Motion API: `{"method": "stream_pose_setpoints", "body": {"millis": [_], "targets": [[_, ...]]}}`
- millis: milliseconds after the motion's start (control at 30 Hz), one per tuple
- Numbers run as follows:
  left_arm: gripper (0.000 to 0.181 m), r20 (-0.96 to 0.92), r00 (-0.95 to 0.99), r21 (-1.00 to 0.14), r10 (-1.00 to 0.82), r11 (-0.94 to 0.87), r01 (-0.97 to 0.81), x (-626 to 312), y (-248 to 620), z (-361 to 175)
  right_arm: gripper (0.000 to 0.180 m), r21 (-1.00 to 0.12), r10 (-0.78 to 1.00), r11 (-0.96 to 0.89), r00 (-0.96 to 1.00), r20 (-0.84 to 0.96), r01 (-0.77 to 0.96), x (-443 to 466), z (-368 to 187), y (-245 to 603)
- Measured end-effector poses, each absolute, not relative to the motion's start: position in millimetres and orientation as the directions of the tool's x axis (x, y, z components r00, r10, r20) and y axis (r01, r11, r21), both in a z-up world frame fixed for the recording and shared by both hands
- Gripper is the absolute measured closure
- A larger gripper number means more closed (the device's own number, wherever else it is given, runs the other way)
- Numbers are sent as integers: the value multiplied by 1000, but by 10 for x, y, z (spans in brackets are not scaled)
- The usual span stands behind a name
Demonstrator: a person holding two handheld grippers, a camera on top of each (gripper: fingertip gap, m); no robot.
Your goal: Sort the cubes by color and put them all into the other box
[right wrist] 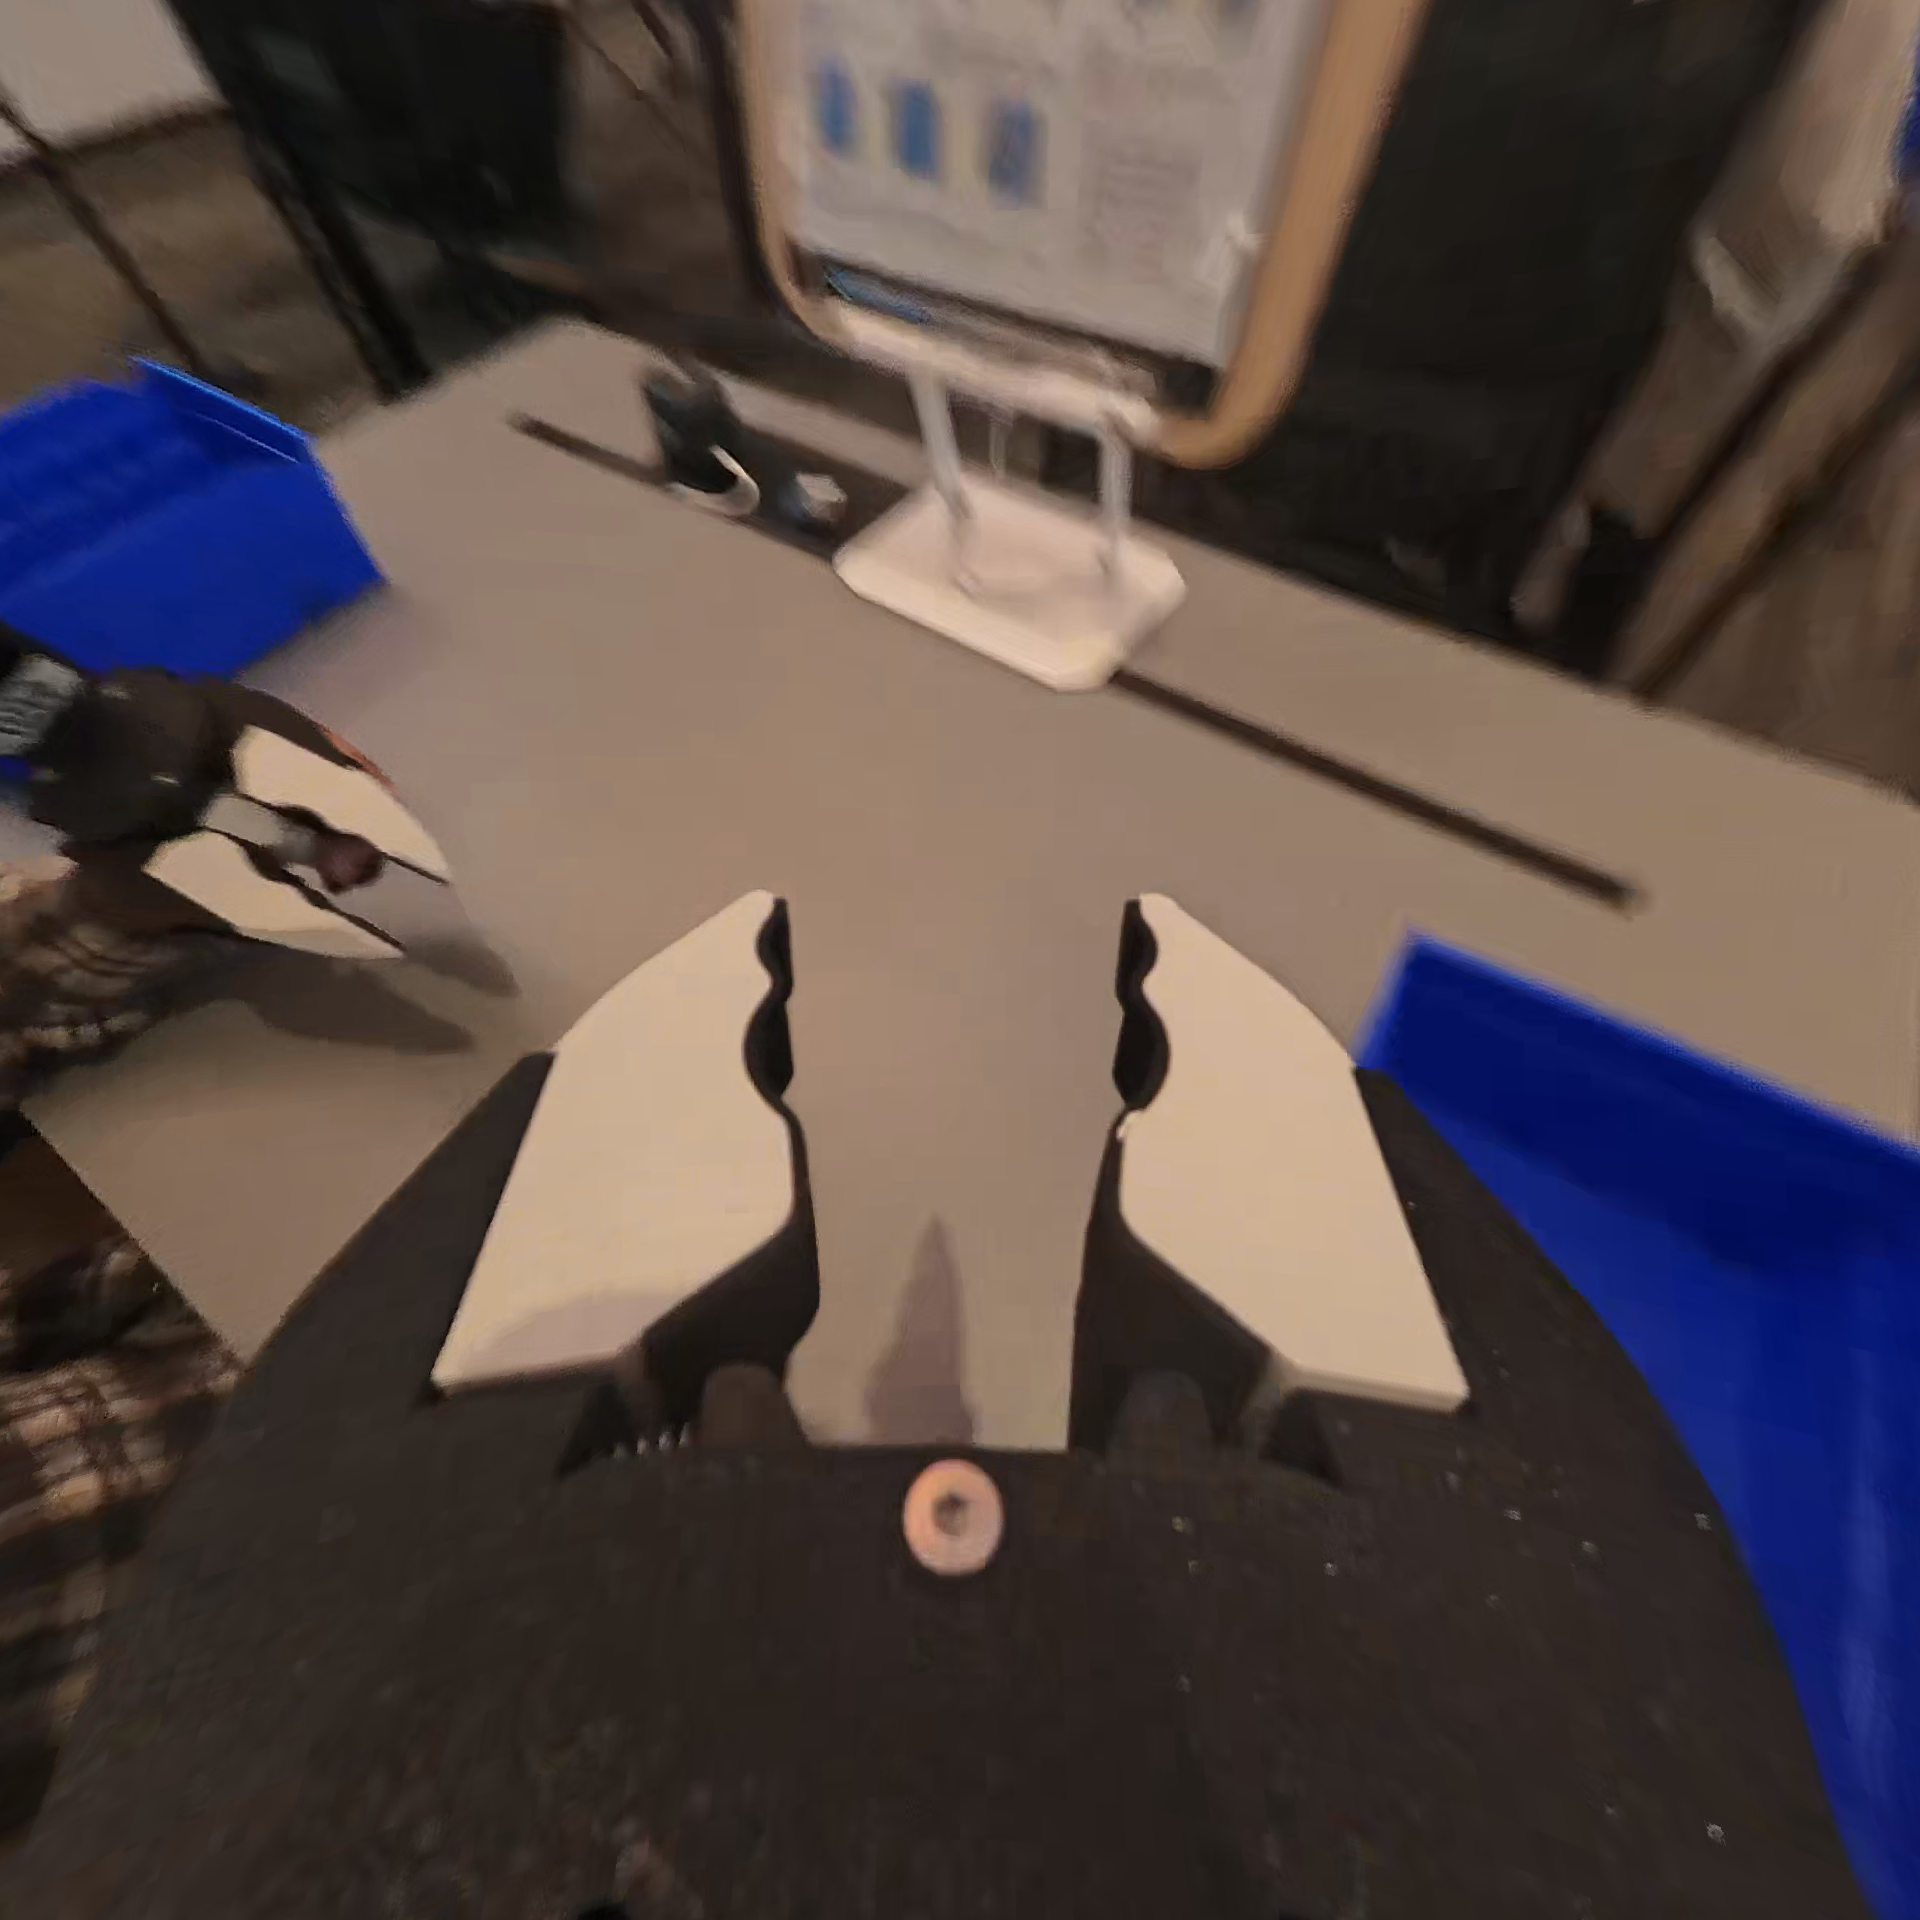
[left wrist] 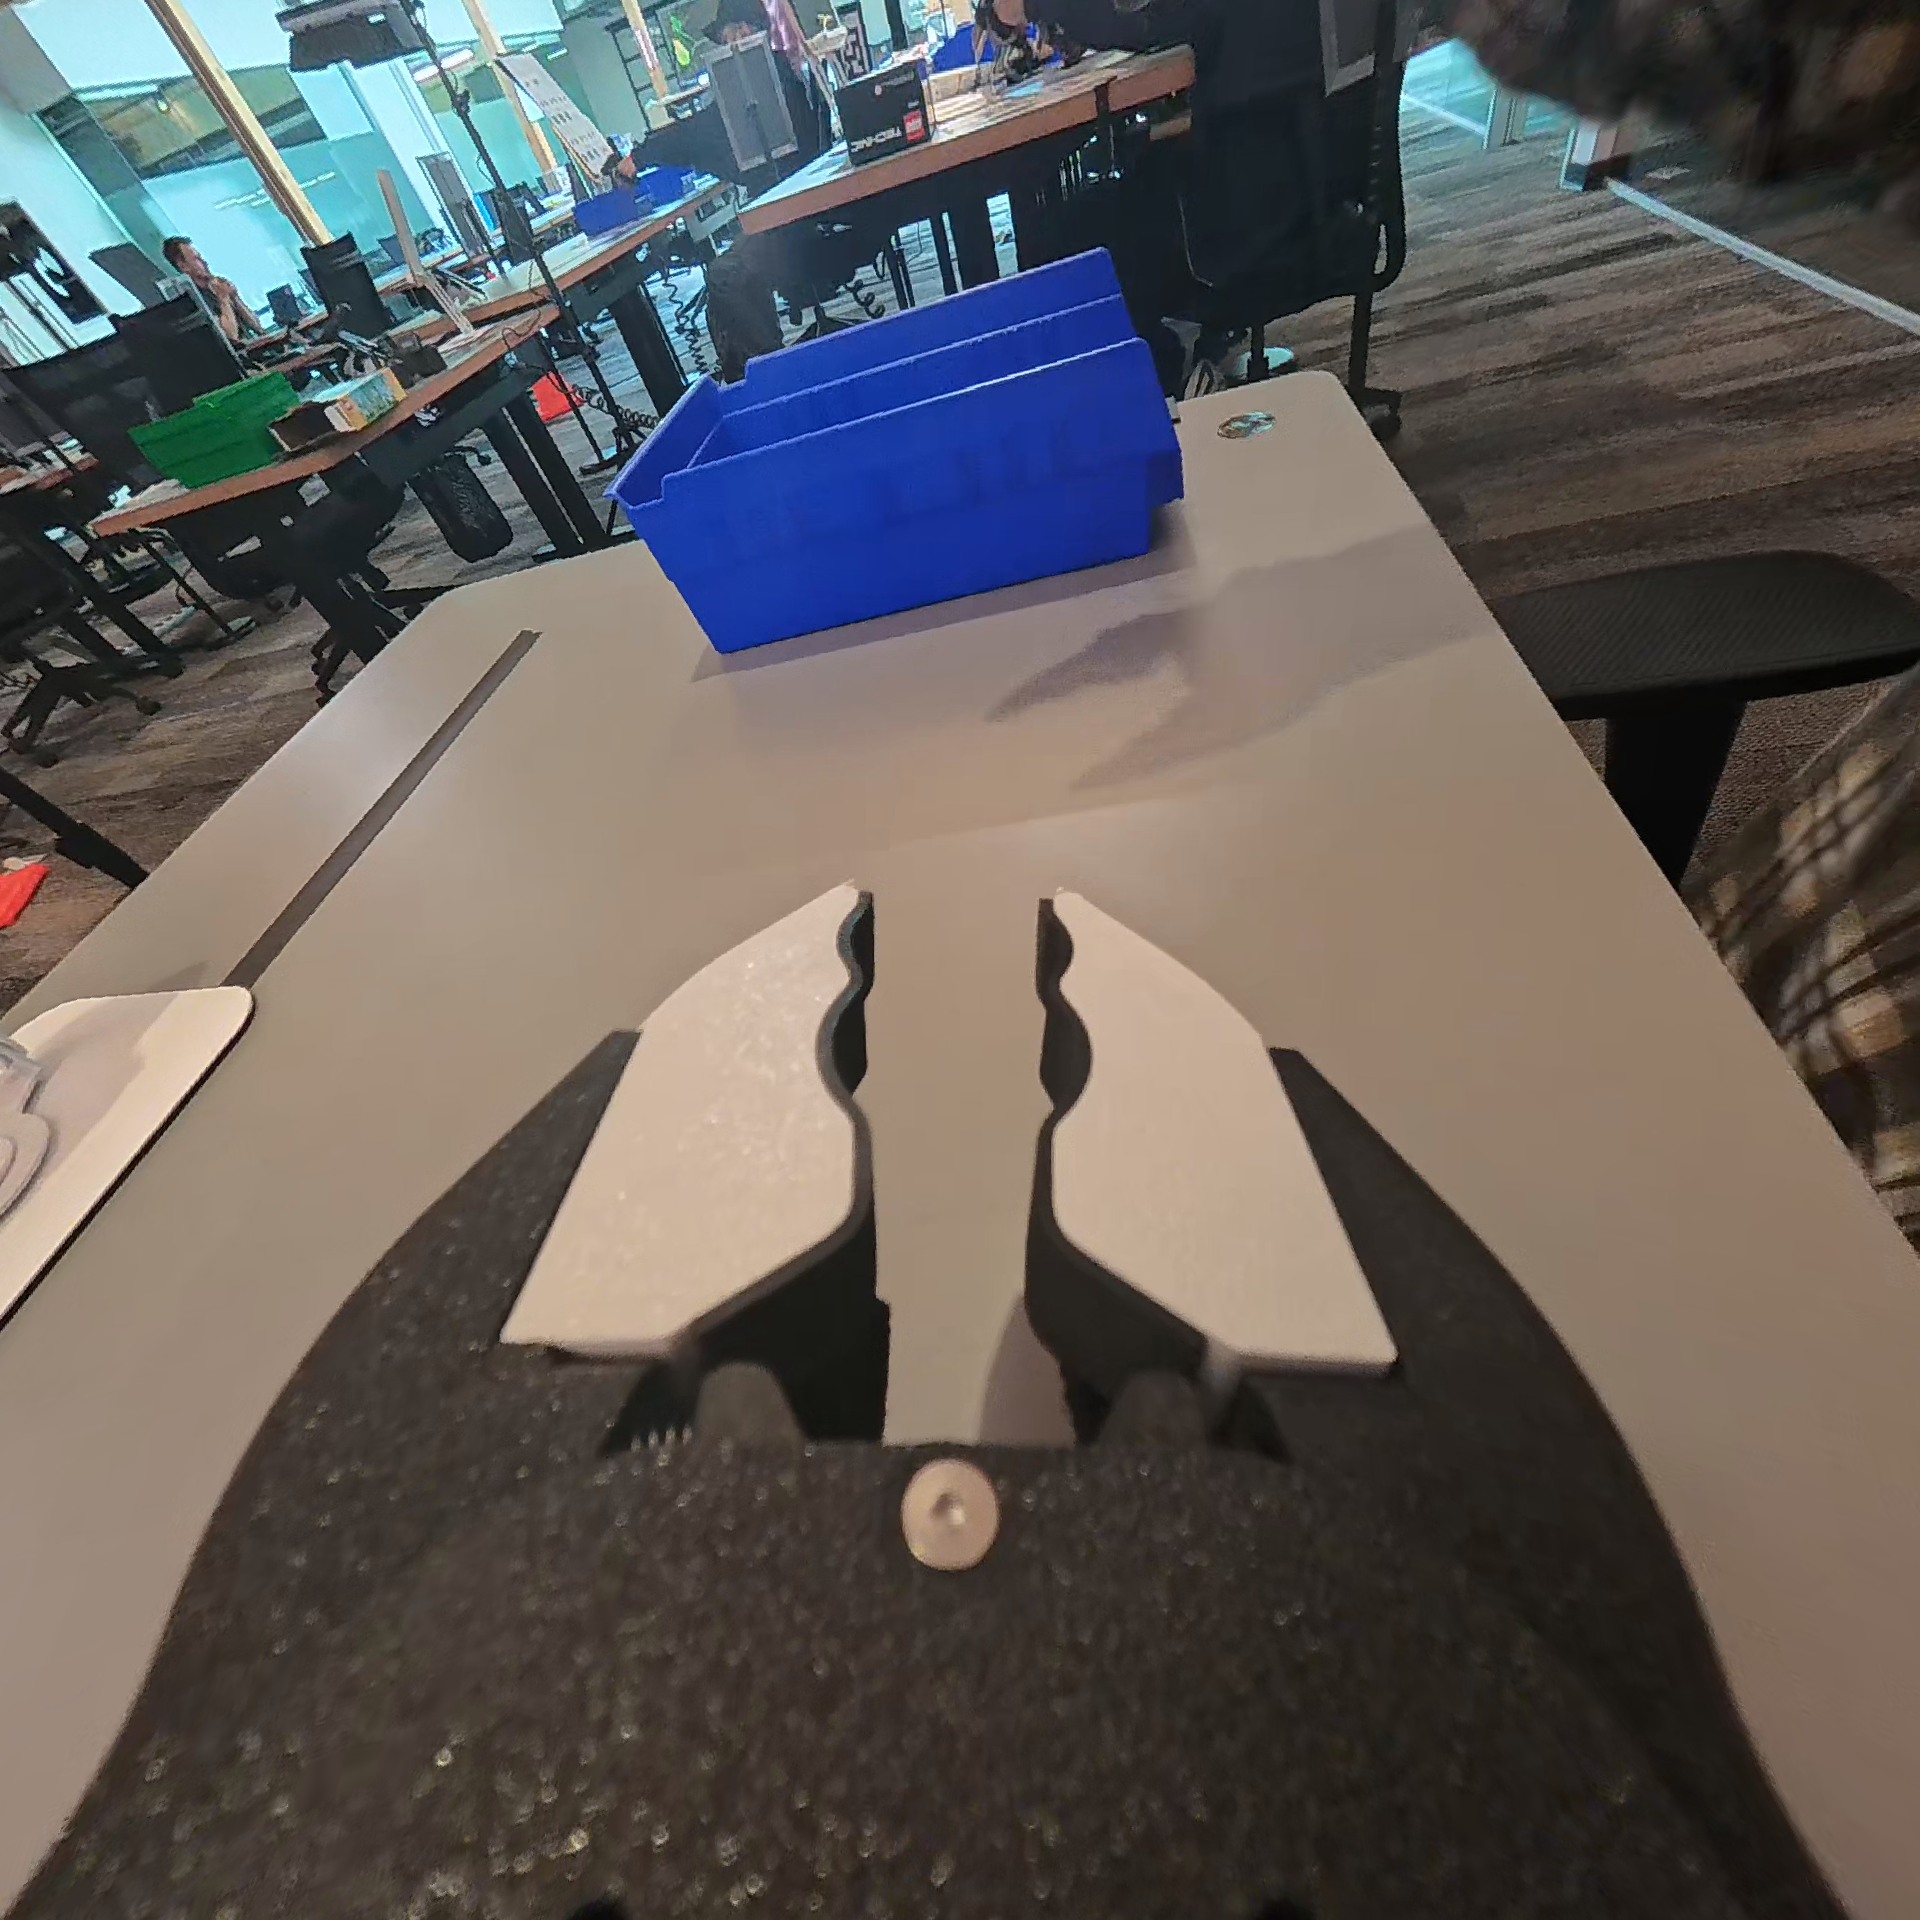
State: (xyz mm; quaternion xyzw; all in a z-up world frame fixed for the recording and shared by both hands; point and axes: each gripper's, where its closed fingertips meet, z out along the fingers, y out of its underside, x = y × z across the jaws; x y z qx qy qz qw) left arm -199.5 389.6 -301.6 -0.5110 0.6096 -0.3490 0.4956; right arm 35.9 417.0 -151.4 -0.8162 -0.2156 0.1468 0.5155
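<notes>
Grey tabletop [left wrist: 1195, 831] | left view: far blue box [left wrist: 904, 509] | right view: near-right second box [right wrist: 1683, 1247], sign stand [right wrist: 1029, 582] | left tongs [left wrist: 956, 904], right tongs [right wrist: 951, 909] both released, empty

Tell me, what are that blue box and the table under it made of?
The blue box looks like moulded plastic: uniform saturated colour, thin walls, a slight sheen. The table seems a smooth matte grey laminate or coated board; it shows soft shadows and no grain, so the core material cannot be told.

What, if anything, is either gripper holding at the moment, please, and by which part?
Nothing is held. The left gripper and right gripper both have open jaws with only bare table between them.
</notes>
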Motion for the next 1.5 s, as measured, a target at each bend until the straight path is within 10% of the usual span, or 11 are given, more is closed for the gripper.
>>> {"method": "stream_pose_setpoints", "body": {"millis": [333, 667, 1033, 1500], "targets": [[151, -234, 50, -941, -971, 213, -265, -2049, 3988, -2989, 108, -991, 755, -106, 642, -133, -81, -1265, -2532, 4869], [146, -232, 146, -958, -962, 200, -207, -2269, 4115, -2678, 109, -997, 753, -4, 656, 49, 78, -1393, -2919, 4878], [136, -388, 534, -852, -751, 71, -520, -4870, 4244, -1715, 109, -993, 779, 6, 622, 77, 116, -1609, -2962, 4828], [123, -90, 544, -431, -834, -460, -777, -6607, 4019, -3450, 109, -994, 785, -7, 616, 65, 113, -1986, -2940, 4808]]}}
